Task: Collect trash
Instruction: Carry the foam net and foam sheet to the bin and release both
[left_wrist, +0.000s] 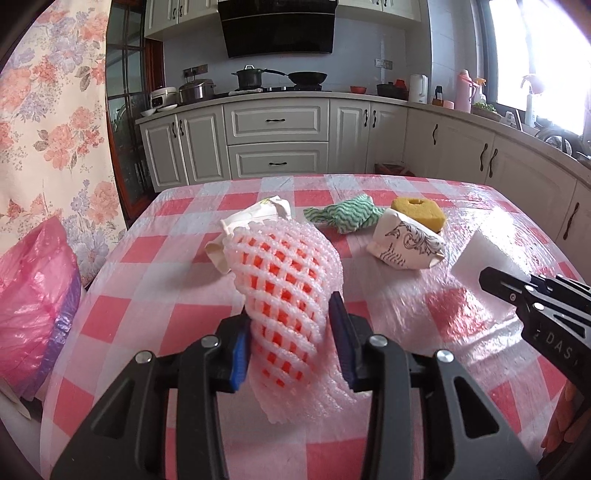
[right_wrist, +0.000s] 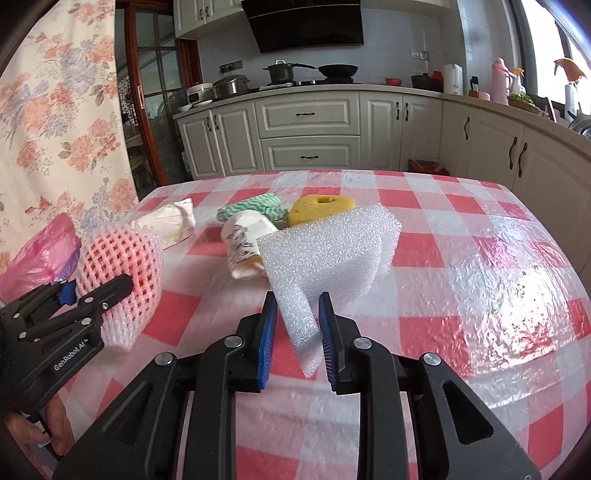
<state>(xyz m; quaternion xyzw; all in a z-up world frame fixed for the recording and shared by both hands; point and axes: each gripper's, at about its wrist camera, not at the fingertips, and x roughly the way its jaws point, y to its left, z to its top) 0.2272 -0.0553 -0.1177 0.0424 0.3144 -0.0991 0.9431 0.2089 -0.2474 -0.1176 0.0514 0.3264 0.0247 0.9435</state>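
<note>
Left wrist view: the left gripper (left_wrist: 291, 339) pinches the foam fruit net (left_wrist: 284, 273); the pink trash bag (left_wrist: 33, 306) lies at frame left, nearer this hand. The right gripper (right_wrist: 297, 332) pinches a white foam sheet (right_wrist: 325, 251).

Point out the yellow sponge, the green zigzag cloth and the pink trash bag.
Yellow sponge with a hole (left_wrist: 419, 214), left wrist view, its front face.
Green zigzag-patterned cloth (left_wrist: 347, 218), left wrist view, its crumpled middle.
Pink plastic trash bag (left_wrist: 33, 295), left wrist view, its bulging side.

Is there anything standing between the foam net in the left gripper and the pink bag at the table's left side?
Nothing visible. The left gripper grips the foam net, and only bare checked tablecloth lies between it and the pink bag.
</note>
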